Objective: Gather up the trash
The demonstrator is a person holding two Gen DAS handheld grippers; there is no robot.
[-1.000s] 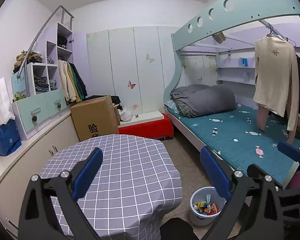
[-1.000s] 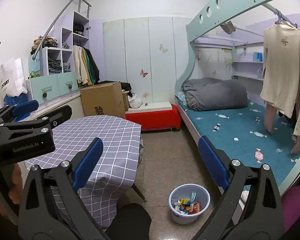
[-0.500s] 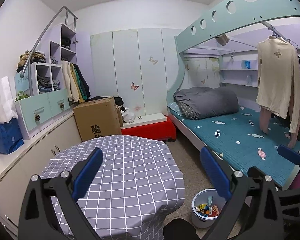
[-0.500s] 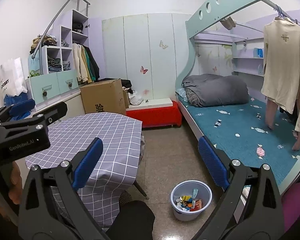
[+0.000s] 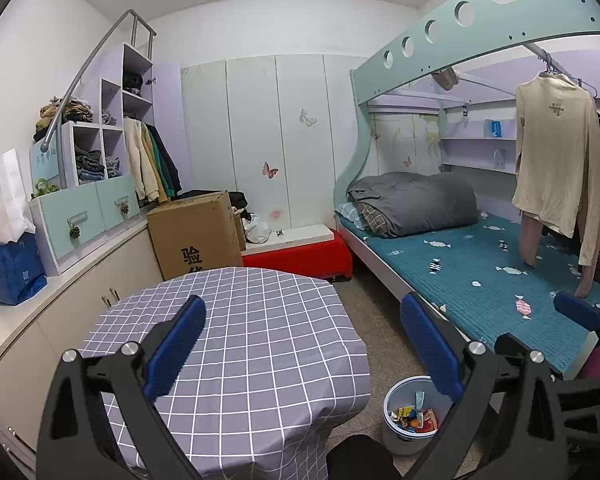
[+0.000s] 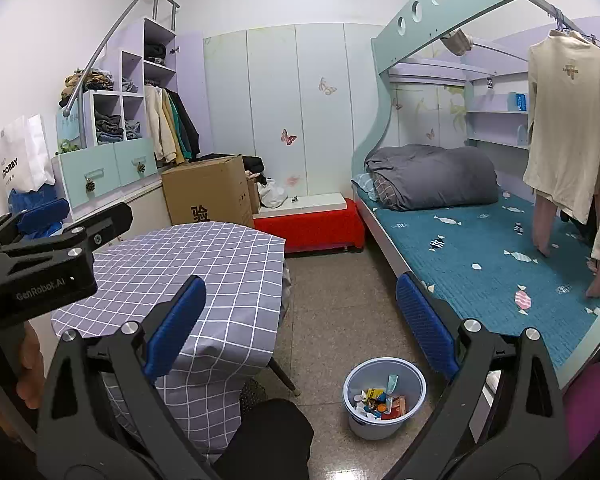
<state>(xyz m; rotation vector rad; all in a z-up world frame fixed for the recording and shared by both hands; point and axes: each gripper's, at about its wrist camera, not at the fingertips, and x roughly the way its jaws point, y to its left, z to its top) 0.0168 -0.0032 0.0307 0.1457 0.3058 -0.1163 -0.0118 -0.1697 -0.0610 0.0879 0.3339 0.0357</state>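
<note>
The round pale-blue plastic bin (image 6: 384,398), holding colourful wrappers (image 6: 380,400), stands on the floor at five o'clock from the grey checked-cloth table (image 5: 240,336). Left gripper (image 5: 300,348) and right gripper (image 6: 296,326) both gape wide, holding nothing.

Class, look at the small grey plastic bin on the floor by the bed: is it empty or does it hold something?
Not empty. The small grey plastic bin stands upright with colourful wrappers and packets covering its bottom, well below the rim.
</note>
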